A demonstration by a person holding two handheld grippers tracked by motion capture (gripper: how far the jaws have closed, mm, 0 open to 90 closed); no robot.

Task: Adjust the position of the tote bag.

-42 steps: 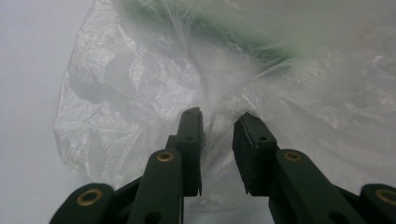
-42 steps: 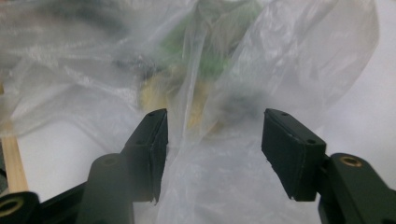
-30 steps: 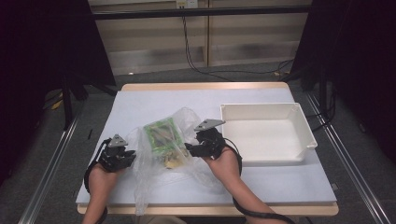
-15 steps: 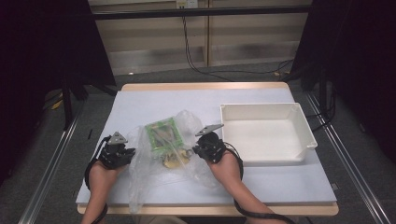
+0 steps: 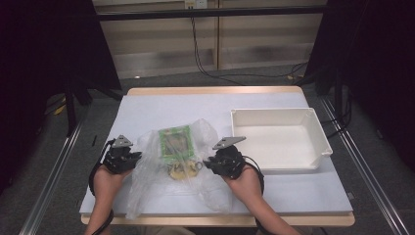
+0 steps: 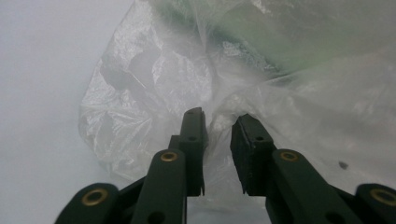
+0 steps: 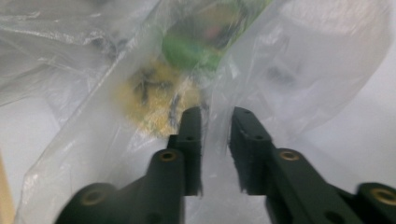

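Observation:
A clear plastic bag (image 5: 147, 188) lies crumpled on the white table, holding a green packet (image 5: 174, 142) and a yellow item (image 5: 182, 169). At the bag's left side, my left gripper (image 5: 134, 157) has a bunch of film (image 6: 219, 105) pinched between its pads; the jaws have just eased apart slightly. On the bag's right side is my right gripper (image 5: 205, 164), whose jaws have just reopened. In the right gripper view, a loose fold of film (image 7: 215, 84) runs through the gap without being pressed, and the yellow item (image 7: 149, 100) and green packet (image 7: 196, 46) lie just beyond.
An empty white tray (image 5: 274, 115) stands to the right of the bag, close to my right hand. The table's front edge (image 5: 215, 218) runs under both forearms. Dark floor and metal rails surround the table.
My right gripper has slid a little toward the table's front edge, along the bag's right side. The left gripper has stayed where it was.

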